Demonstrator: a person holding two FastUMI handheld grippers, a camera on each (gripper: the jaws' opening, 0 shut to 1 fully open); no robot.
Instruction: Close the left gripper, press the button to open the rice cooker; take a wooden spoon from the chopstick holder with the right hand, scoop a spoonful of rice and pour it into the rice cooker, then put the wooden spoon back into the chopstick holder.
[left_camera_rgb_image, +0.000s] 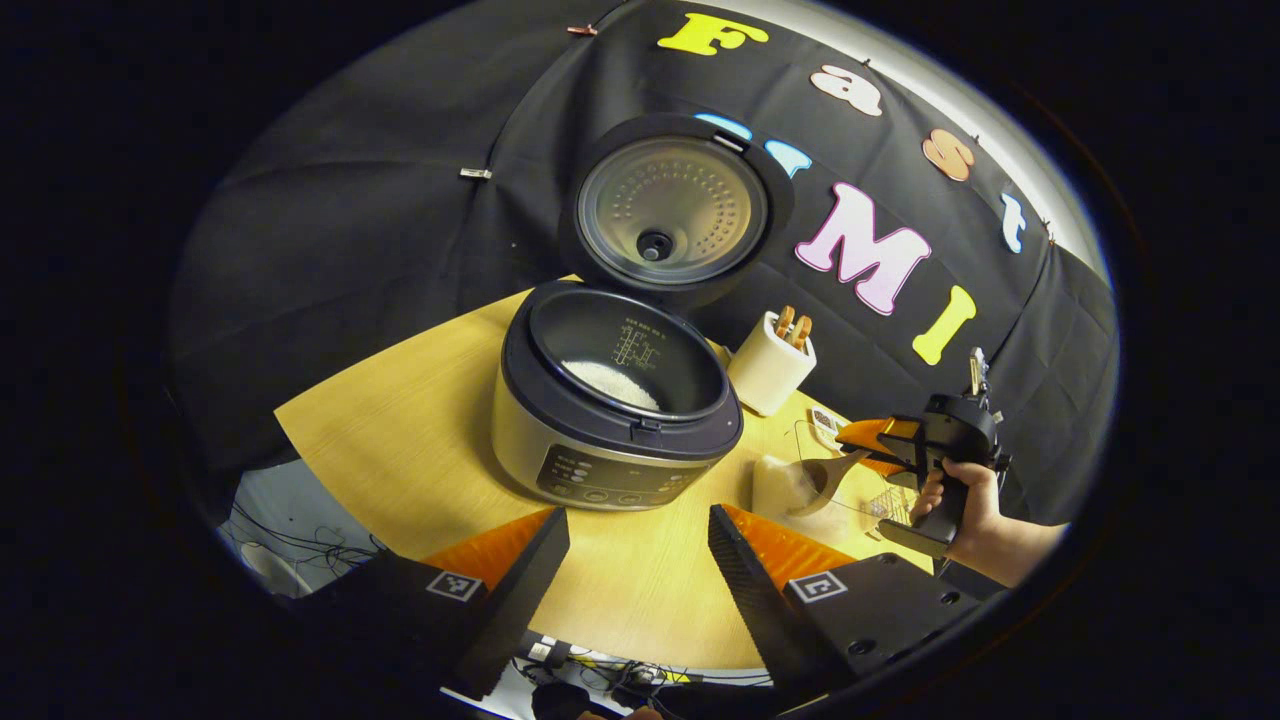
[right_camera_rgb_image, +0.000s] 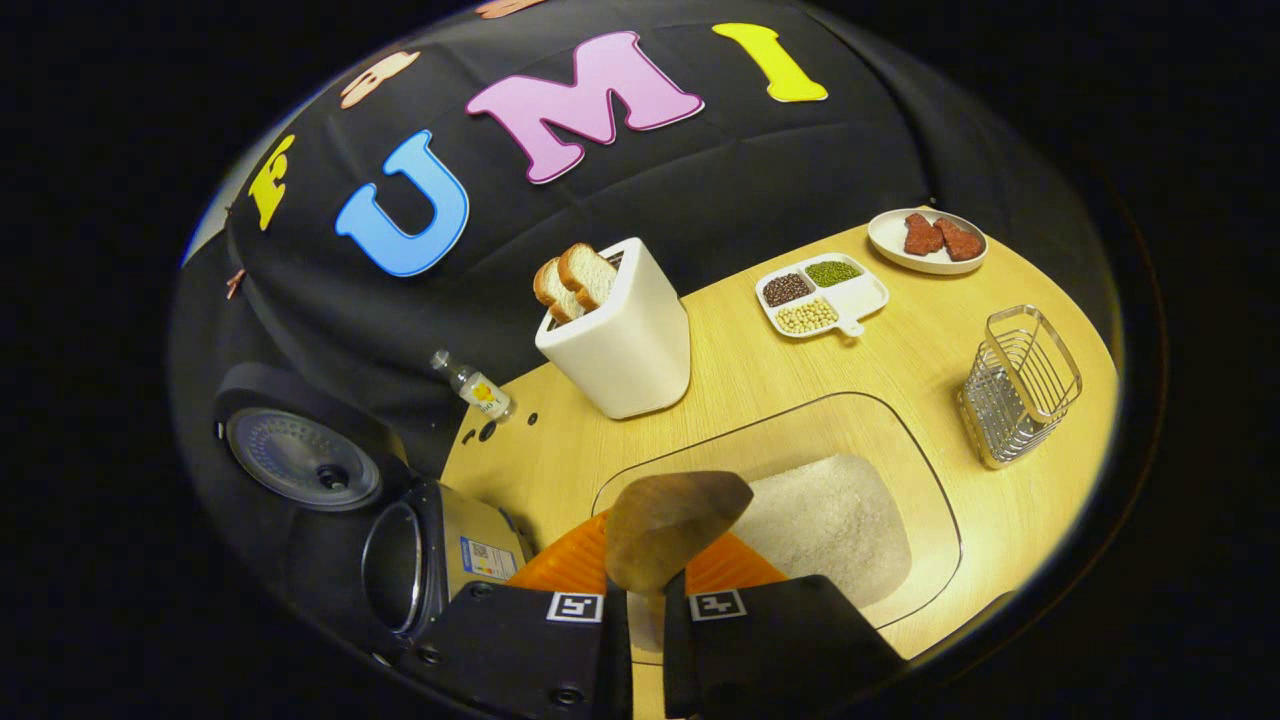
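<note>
Right gripper (right_camera_rgb_image: 640, 610) pinching the wooden spoon (right_camera_rgb_image: 672, 525) over the rice (right_camera_rgb_image: 830, 520)

The rice cooker (left_camera_rgb_image: 610, 400) is sitting open at left, some rice showing inside; the left gripper (left_camera_rgb_image: 635, 560) is hanging spread and empty before it. The spoon's handle is hiding between the right fingers; its bowl is dipping at the glass dish (right_camera_rgb_image: 930, 500). The empty chopstick holder (right_camera_rgb_image: 1020, 385) is standing at right.
</note>
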